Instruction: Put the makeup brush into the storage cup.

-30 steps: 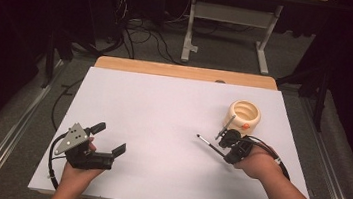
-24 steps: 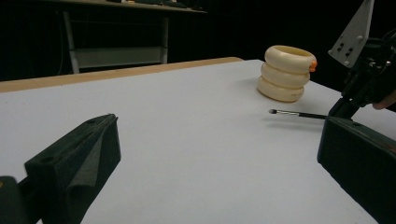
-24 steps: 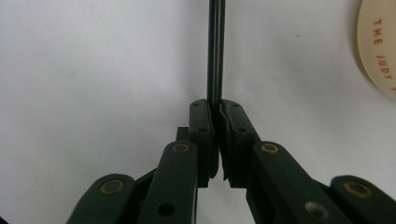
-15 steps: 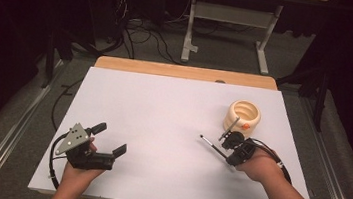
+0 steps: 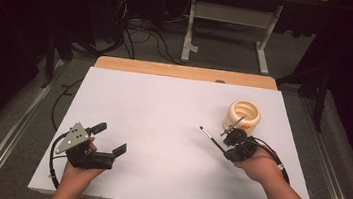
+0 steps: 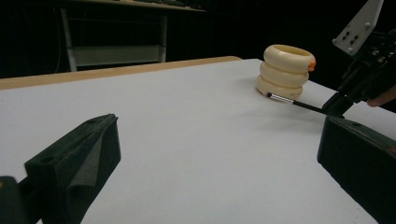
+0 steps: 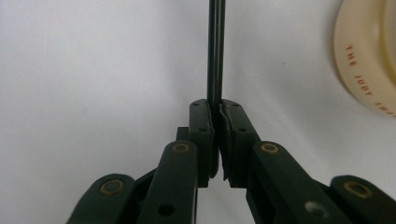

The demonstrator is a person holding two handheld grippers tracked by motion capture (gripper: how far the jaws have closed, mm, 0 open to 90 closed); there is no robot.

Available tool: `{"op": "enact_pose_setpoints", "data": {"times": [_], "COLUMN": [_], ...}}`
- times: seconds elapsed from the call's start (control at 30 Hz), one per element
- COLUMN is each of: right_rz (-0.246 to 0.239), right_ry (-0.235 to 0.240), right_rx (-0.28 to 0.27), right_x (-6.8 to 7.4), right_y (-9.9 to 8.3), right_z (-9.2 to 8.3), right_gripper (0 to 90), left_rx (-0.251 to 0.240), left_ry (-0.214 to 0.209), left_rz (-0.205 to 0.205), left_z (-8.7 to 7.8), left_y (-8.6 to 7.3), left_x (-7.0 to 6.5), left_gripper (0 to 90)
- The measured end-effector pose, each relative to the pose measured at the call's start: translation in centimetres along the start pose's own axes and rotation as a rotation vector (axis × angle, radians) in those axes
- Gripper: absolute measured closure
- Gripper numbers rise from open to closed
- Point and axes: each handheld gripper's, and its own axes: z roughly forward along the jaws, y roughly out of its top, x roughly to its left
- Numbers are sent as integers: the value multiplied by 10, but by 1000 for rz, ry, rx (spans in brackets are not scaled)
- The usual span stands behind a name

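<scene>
A thin black stick (image 5: pixel 212 138) with a silver band near its far end is clamped in my right gripper (image 5: pixel 225 147), which is shut on it. It points left and away, just over the white table top. The right gripper view shows the stick (image 7: pixel 215 46) running straight up from the closed pads of my right gripper (image 7: pixel 216 112). A cream ribbed cup (image 5: pixel 243 116) with an orange piece at its rim stands just behind that gripper. My left gripper (image 5: pixel 111 138) hovers at the near left, open and with nothing in it. Its own view (image 6: pixel 219 154) looks across at the cup (image 6: pixel 285 70) and stick (image 6: pixel 299 103).
A white sheet (image 5: pixel 161 123) covers the table, with a wooden strip (image 5: pixel 182 71) along the far edge. Beyond it, a metal table frame (image 5: pixel 227 30) and cables (image 5: pixel 141 35) stand on the dark floor. The cup's wall (image 7: pixel 369 60) carries red lettering.
</scene>
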Motion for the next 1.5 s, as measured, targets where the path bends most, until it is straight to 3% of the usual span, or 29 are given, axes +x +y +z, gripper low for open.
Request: {"op": "enact_pose_setpoints", "data": {"times": [0.63,1.07,1.1,1.3,1.5], "right_rz": [65,105,118,135,128], "right_ry": [3,-21,-13,0,-31], "right_rx": [-177,-346,-378,-447,-507], "right_x": [2,4,4,4,7], "right_y": [-17,-29,-31,-37,-40], "right_z": [0,6,8,11,13], "right_gripper": [868,868,869,868,868], "left_rx": [1,0,4,5,5], "left_ry": [-3,-14,-15,-16,-15], "left_rz": [-5,-6,-3,-5,-10], "left_z": [2,7,7,8,8], "left_y": [0,1,0,0,-1], "left_x": [0,-1,-1,-1,0], "left_gripper": [2,2,2,2,2]}}
